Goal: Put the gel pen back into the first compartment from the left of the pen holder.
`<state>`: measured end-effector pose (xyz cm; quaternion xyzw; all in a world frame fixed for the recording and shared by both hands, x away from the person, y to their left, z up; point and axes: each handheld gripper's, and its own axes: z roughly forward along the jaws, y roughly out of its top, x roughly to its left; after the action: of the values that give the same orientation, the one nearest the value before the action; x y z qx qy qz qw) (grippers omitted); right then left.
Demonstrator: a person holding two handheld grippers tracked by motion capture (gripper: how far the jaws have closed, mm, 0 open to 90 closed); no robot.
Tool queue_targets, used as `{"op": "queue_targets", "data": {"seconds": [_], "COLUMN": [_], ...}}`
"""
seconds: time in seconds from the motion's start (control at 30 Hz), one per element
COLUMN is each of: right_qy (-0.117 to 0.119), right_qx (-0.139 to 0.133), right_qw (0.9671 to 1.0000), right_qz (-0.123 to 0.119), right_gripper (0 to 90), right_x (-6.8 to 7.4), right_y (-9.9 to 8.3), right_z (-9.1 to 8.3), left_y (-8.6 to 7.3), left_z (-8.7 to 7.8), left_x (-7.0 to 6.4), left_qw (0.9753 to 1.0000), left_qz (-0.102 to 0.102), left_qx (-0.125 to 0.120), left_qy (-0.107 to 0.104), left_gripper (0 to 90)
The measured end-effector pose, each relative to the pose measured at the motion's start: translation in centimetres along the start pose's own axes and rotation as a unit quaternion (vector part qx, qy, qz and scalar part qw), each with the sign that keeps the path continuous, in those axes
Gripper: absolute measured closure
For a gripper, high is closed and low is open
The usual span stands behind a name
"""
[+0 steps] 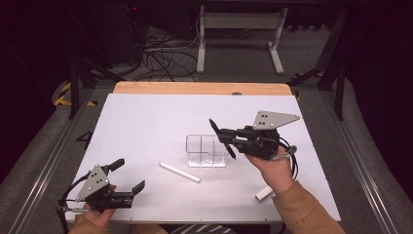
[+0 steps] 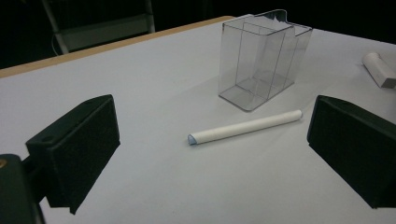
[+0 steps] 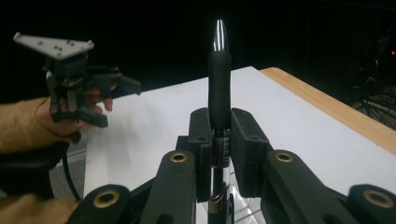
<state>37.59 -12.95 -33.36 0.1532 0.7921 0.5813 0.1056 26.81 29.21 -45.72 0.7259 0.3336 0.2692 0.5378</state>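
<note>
Fingers [image 3: 246,140] of the right gripper [image 3: 219,140] are clamped on a black pen with a silver tip [image 3: 219,79], held above the clear plastic compartmented organiser box [image 1: 208,150] near the middle of the white worktop [image 1: 146,122]. In the high view the pen [image 1: 222,139] is seen tilted, upper end towards the far left. Left gripper [image 1: 125,176] is noted low at the near left corner, fingers [image 2: 77,142] spread wide with nothing between them. A white cylindrical marker [image 2: 245,126] lies flat on the worktop just in front of the box. A short white cap-like piece [image 1: 264,193] lies near the right forearm.
</note>
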Motion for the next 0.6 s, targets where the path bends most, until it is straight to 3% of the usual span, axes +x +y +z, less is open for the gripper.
{"op": "queue_targets", "data": {"seconds": [0.17, 0.43, 0.6], "right_qy": [-0.003, -0.027, -0.029], "right_qx": [-0.011, -0.028, -0.040], "right_qw": [0.9995, 0.9992, 0.9986], "right_qz": [0.031, -0.003, -0.017], "right_gripper": [79.4, 79.4, 79.3], "right_x": [0.0, 0.6, 0.8], "right_y": [-0.1, 0.0, 0.0], "right_z": [0.7, 1.9, 2.8], "left_y": [0.0, 0.0, 0.0], "left_z": [0.0, 0.1, 0.1], "left_x": [0.0, 0.0, 0.0], "left_qw": [1.0000, 1.0000, 1.0000], "left_qz": [0.000, -0.001, 0.000], "left_qx": [0.000, -0.001, -0.001], "left_qy": [0.000, 0.000, -0.001], "left_gripper": [3.2, 3.2, 3.2]}}
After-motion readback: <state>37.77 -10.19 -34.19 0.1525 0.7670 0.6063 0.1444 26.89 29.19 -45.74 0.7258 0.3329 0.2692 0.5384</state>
